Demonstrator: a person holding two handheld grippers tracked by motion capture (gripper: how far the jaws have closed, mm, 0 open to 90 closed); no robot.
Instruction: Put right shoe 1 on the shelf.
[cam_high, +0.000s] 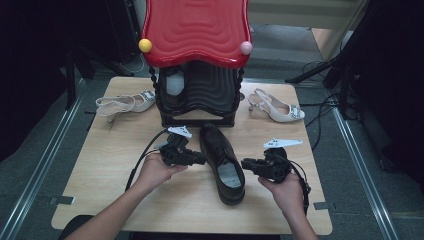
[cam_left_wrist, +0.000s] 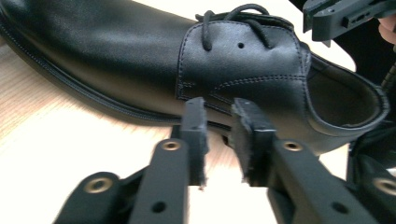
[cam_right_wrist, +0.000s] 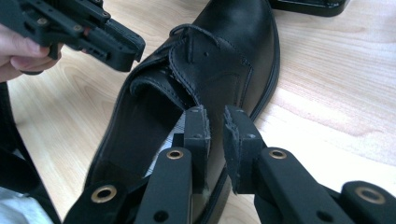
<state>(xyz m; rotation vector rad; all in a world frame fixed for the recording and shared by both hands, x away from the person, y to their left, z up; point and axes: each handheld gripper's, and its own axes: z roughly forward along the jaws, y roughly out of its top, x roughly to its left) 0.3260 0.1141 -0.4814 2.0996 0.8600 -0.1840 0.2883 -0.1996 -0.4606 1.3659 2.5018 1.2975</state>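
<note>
One black leather lace-up shoe (cam_high: 222, 162) is seen lying on the wooden table (cam_high: 100, 165) between the two grippers. The left gripper (cam_high: 200, 158) is held just beside its laced side, jaws narrowly parted on nothing. The right gripper (cam_high: 245, 164) is held near its heel opening, jaws likewise slightly apart. Two pale slingback heels (cam_high: 125, 104) are placed beyond, flanking one red-roofed black rack (cam_high: 197, 60).
</note>
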